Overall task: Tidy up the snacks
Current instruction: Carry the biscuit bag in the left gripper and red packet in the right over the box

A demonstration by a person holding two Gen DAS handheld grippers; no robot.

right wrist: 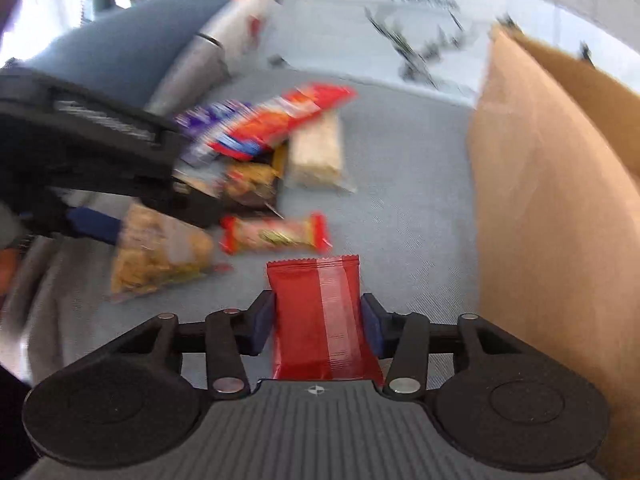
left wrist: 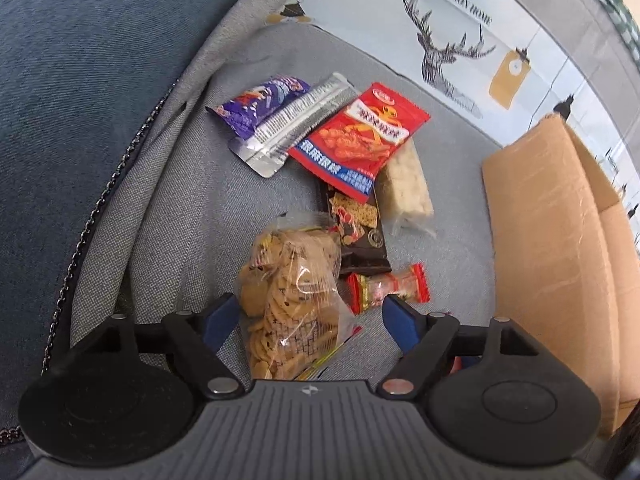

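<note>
- Grey sofa seat (left wrist: pixel 440 248) is the working surface; a blue cushion (left wrist: pixel 80 100) stands at its left, a pale cushion with a stag drawing (left wrist: pixel 448 56) leans at the back, and an open cardboard box (left wrist: pixel 552 248) stands at the right.
- Snacks lie in a loose pile mid-seat: purple packet (left wrist: pixel 260 104), silver pouch (left wrist: pixel 288 128), red printed bag (left wrist: pixel 360 136), pale rice-cake block (left wrist: pixel 404 184), dark cracker packet (left wrist: pixel 356 224), small red-ended candy (left wrist: pixel 386 286).
- My left gripper (left wrist: pixel 310 314) is spread wide, jaws either side of the clear cookie bag (left wrist: pixel 288 304). One pad sits at the bag's edge, the other well clear, so nothing is gripped.
- My right gripper (right wrist: pixel 318 320) has a red wrapped bar (right wrist: pixel 320 320) between its jaws; both pads seem to touch its sides, so I read it as grasped. The bar sits just left of the box.
- Handling, my guess: the cookie bag is light, the film slippery, the contents brittle. Best taken across the gathered upper part, gently. The red bar looks light and fairly stiff; pinching its long edges suits it.
- Writing: "FASHION HOME", as best I read it, is printed above the stag. The red bag carries Chinese characters I cannot make out, and the silver pouch has small print too fine to read.
</note>
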